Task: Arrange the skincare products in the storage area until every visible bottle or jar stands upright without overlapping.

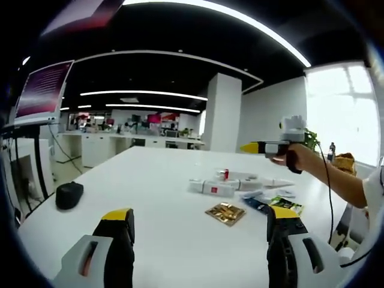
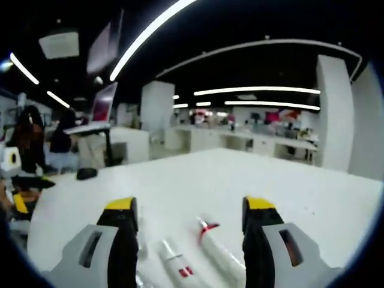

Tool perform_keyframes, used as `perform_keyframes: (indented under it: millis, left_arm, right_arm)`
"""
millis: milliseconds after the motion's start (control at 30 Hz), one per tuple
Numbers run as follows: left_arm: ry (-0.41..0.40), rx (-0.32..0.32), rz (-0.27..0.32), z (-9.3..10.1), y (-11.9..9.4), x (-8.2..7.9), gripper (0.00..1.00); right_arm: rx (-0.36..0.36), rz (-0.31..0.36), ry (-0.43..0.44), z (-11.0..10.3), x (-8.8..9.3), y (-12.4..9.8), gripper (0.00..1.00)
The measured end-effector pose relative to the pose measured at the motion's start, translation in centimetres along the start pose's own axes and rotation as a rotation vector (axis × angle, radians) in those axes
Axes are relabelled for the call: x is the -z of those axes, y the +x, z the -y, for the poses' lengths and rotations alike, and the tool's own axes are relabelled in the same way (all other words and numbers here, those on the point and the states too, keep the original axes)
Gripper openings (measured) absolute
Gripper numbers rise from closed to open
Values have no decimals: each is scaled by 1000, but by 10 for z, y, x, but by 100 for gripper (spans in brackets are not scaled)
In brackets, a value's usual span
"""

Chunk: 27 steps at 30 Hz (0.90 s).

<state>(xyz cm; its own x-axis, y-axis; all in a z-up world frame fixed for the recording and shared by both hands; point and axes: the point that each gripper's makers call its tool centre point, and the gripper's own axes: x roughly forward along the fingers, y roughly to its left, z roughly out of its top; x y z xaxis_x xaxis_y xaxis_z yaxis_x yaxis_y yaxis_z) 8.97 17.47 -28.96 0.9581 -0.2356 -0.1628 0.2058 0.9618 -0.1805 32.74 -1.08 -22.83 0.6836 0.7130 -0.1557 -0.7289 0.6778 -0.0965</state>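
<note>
The left tongs [image 1: 201,231] are seen wide apart above the white counter [image 1: 156,186], with nothing between the jaws. The right tongs [image 2: 189,225] are likewise spread wide and empty; in the left gripper view they are also seen raised in a person's hand [image 1: 293,157] at the far right, above the products.

The skincare products lie in a loose cluster on the right half of the counter: white boxed tubes [image 1: 211,188] lying flat side by side, a small red-capped item [image 1: 225,174] just behind them, a gold foil packet [image 1: 225,213] nearer, and dark flat sachets [image 1: 287,205] to its right. In the right gripper view, a white tube with a red label [image 2: 177,264] and a white tube with a red tip [image 2: 219,252] lie directly below the open jaws. Nothing is judged to be standing upright yet, so the task appears barely begun.

The step in hand is judged to be an approach to a first lying tube. It would be done well if the right tongs were lowered squarely over one tube, closed across its narrow body near the middle, and the tube tipped onto its flat cap end. Neighbouring tubes lie close and could be knocked, so the outermost should be taken first. A black object [image 1: 69,195] sits well apart at the left.
</note>
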Motion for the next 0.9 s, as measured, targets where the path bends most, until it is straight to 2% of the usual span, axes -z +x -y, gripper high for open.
perform_keyframes:
  millis: [100, 267, 400, 533, 667, 800, 900]
  left_arm:
    - [1, 1, 2, 0, -1, 0, 94]
    - [-1, -4, 3, -2, -3, 0, 94]
    - [-4, -10, 3, -3, -6, 1, 94]
    - [-7, -13, -4, -5, -8, 3, 94]
    - [-6, -16, -2, -7, -9, 2, 94]
    - [-9, -14, 4, -7, -9, 1, 94]
    - [-15, -9, 0, -7, -9, 2, 94]
  right_arm:
    - [11, -25, 12, 11, 5, 14, 68]
    - [-4, -132, -32, 24, 25, 41, 69]
    - [-3, -159, -31, 32, 33, 56, 68]
    - [-14, -170, -29, 33, 35, 63, 68]
    - [-69, -245, -42, 28, 49, 69, 70]
    - [-136, -314, 47, 19, 62, 74, 74]
    - [-136, -348, 41, 22, 67, 75, 70]
